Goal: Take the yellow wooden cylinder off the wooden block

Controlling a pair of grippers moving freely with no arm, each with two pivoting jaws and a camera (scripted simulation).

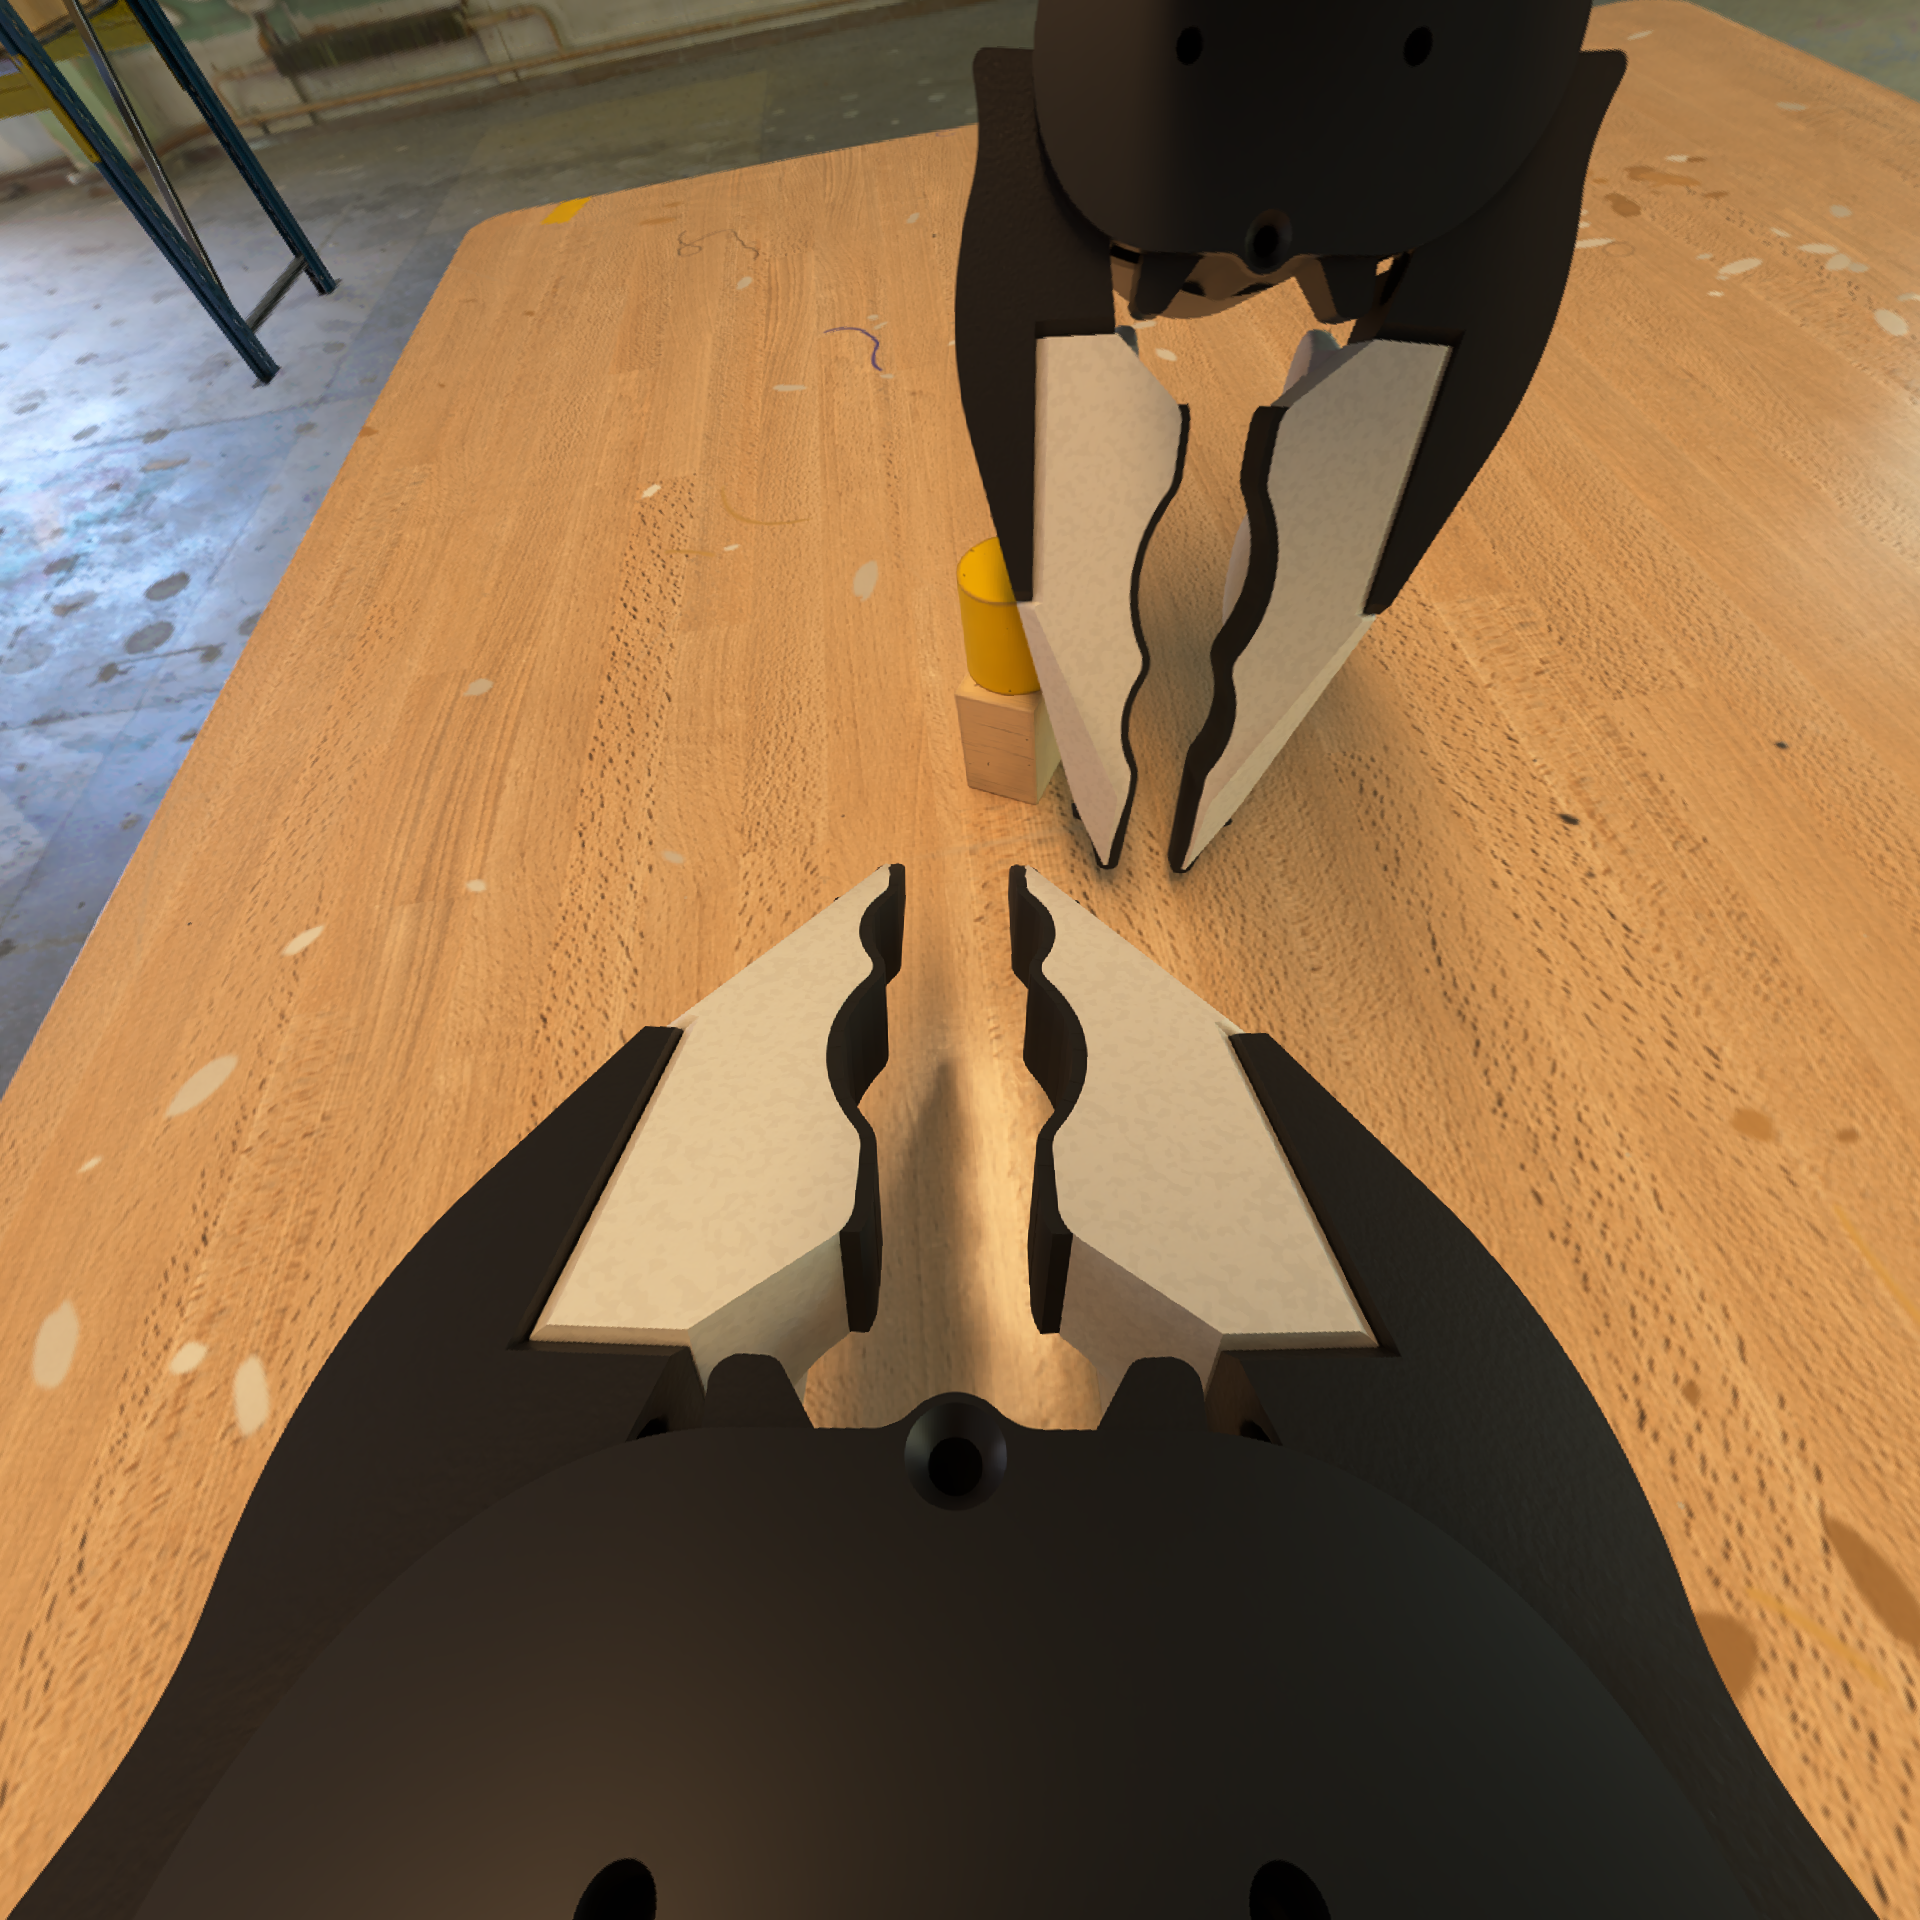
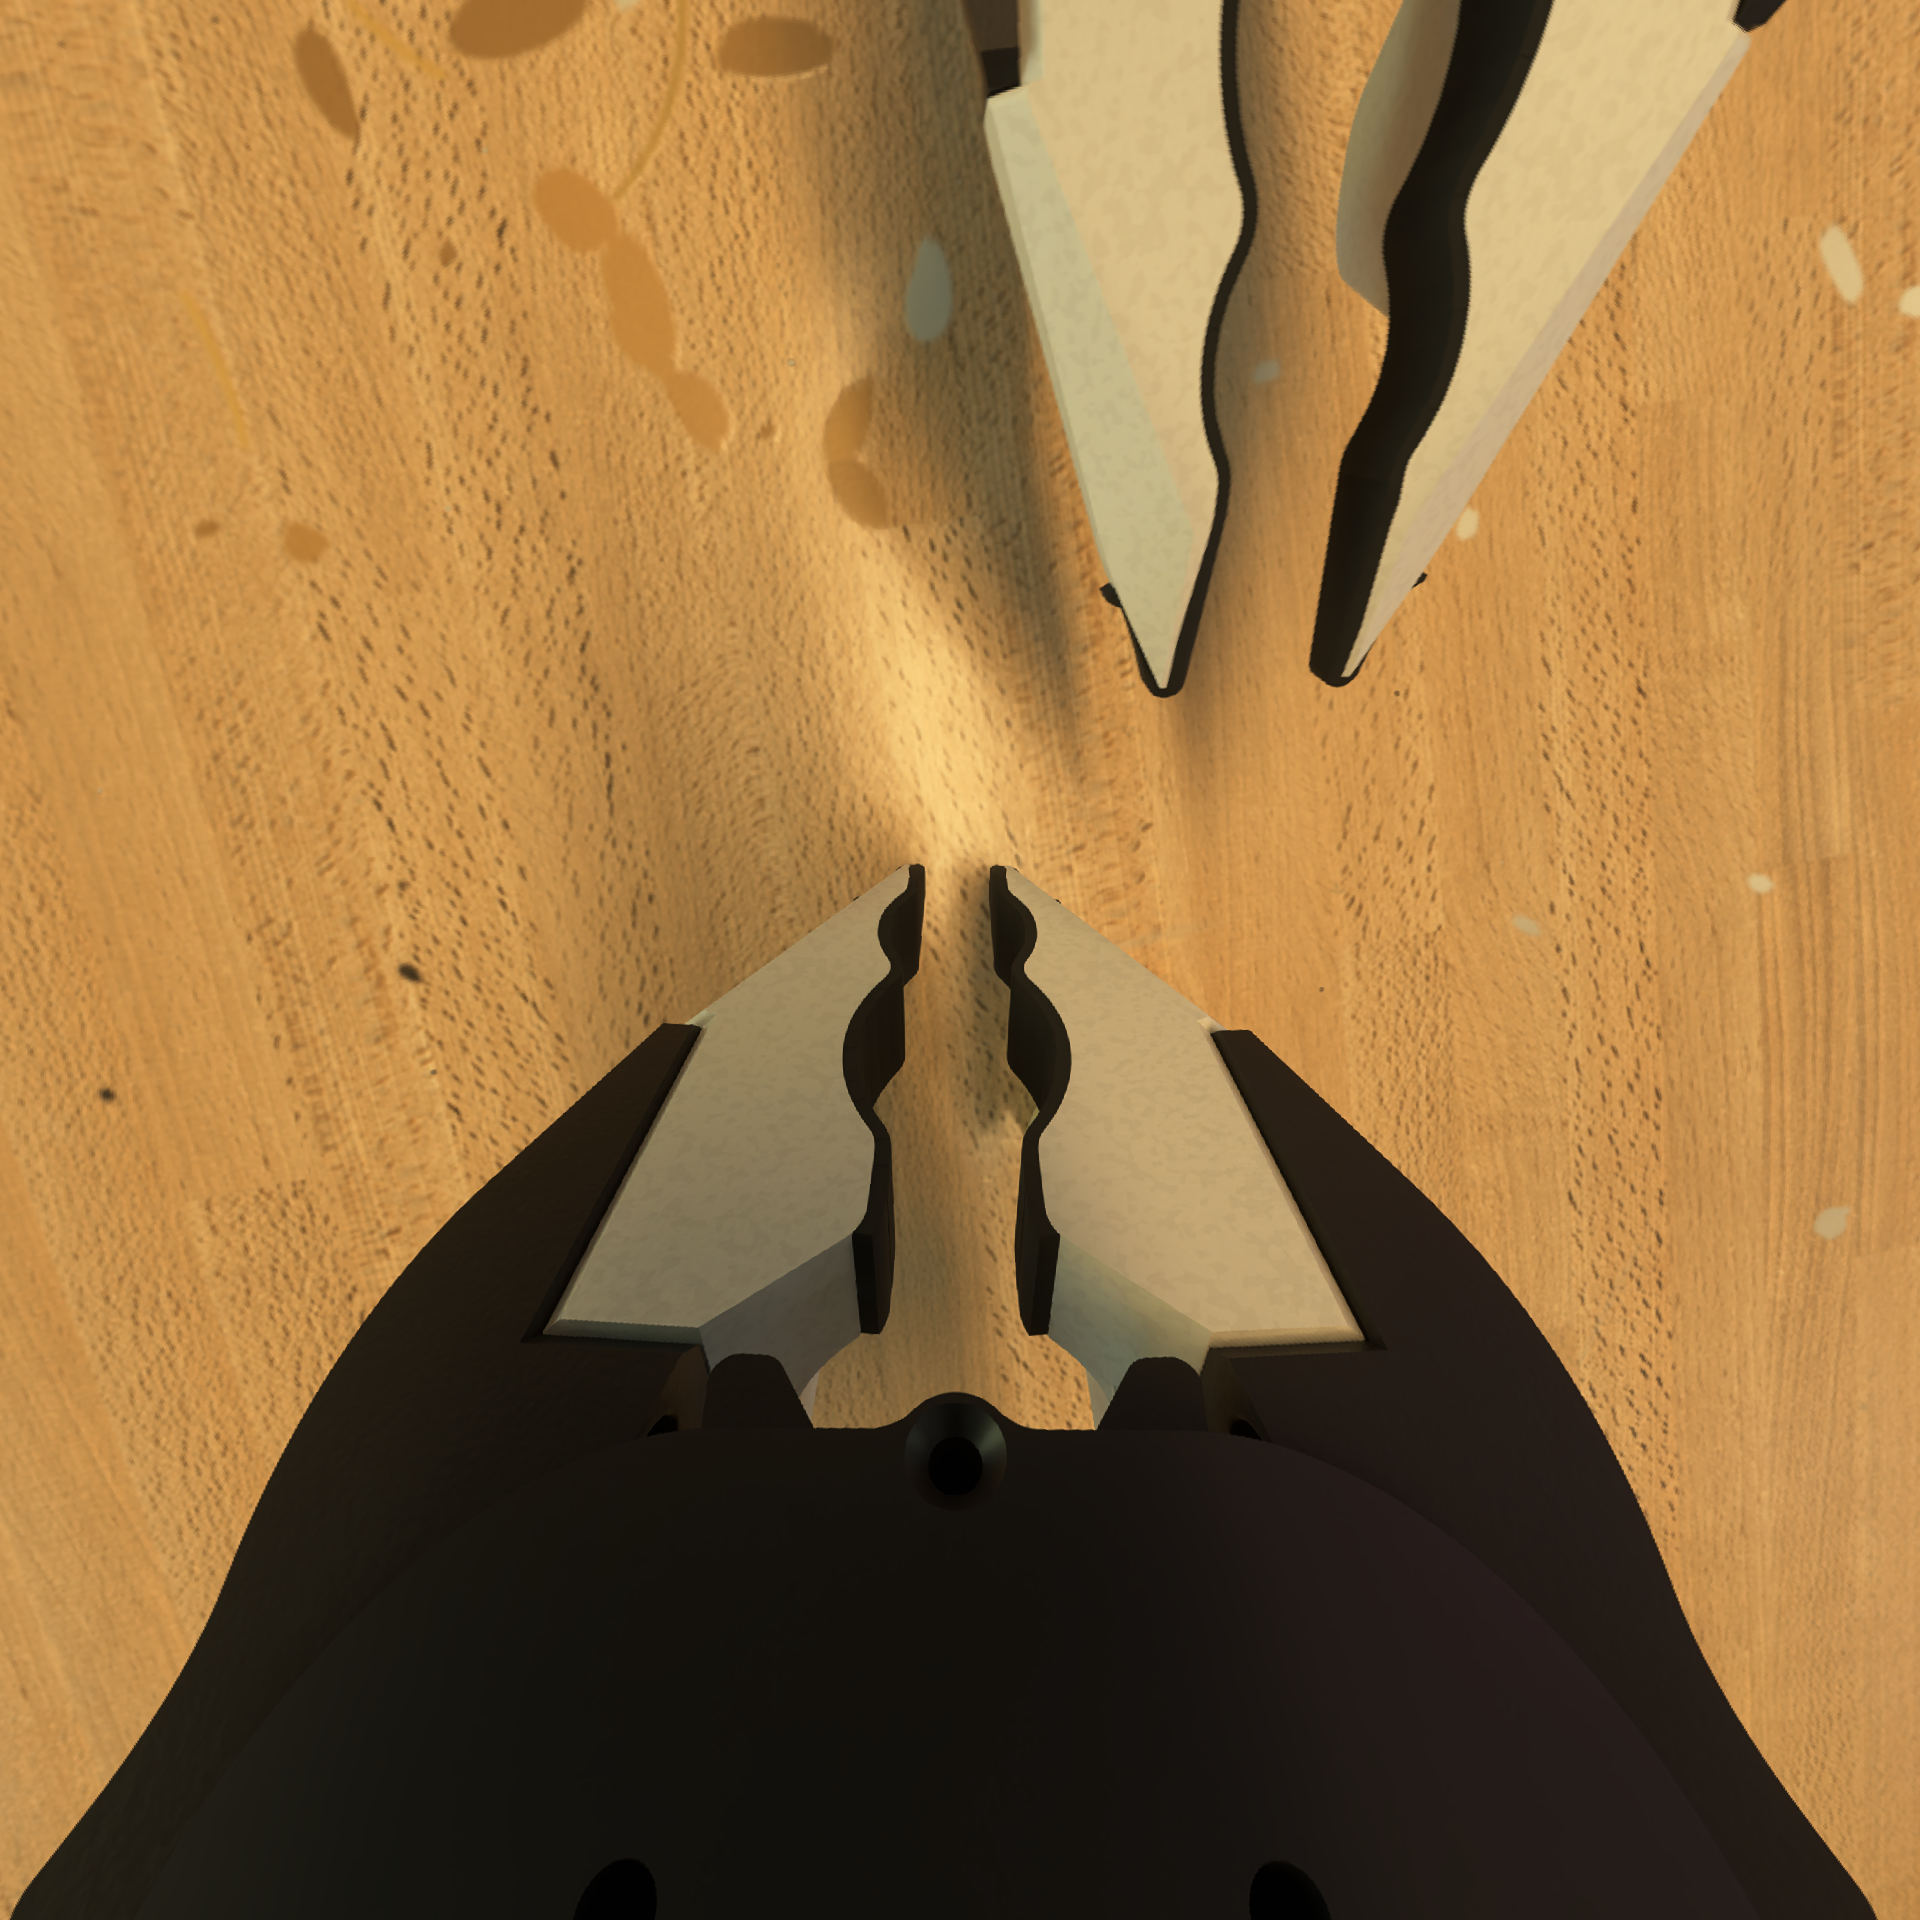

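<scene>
**Yellow cylinder stands on block, to the left of the right tongs and beyond the left tongs**

Yellow wooden cylinder [image 1: 992, 618] stands upright, long axis vertical, on top of the pale wooden block [image 1: 1003, 746], which rests on the wooden surface [image 1: 623, 727]. The stack is intact; the lift has not been made.

Left tongs [image 1: 957, 871]: jaws parted by a narrow gap, nothing between them. They point across the surface toward the stack, which lies ahead of the tips and barely right of their centre line, near but clear of contact.

Right tongs [image 1: 1143, 862]: seen from the left wrist view, they hang tips-down just beside the stack, facing back toward the left tongs. Jaws stand slightly apart and hold nothing. One finger overlaps the right edge of cylinder and block in that view; whether it touches them cannot be told. The tips appear to sit close to the surface, below the cylinder's level.

In the right wrist view the right tongs [image 2: 956, 871] show only bare surface between the jaws, with the left tongs [image 2: 1247, 675] opposite. Neither cylinder nor block appears there, so the stack lies outside that camera's forward field.

Judgement: the right tongs are nearer the cylinder, but it lies to their side, not between their jaws. A sideways shift and a rise to cylinder height would be needed. Both gaps look narrower than the cylinder, so wider opening seems required. A low or skewed approach risks knocking the block.
</scene>
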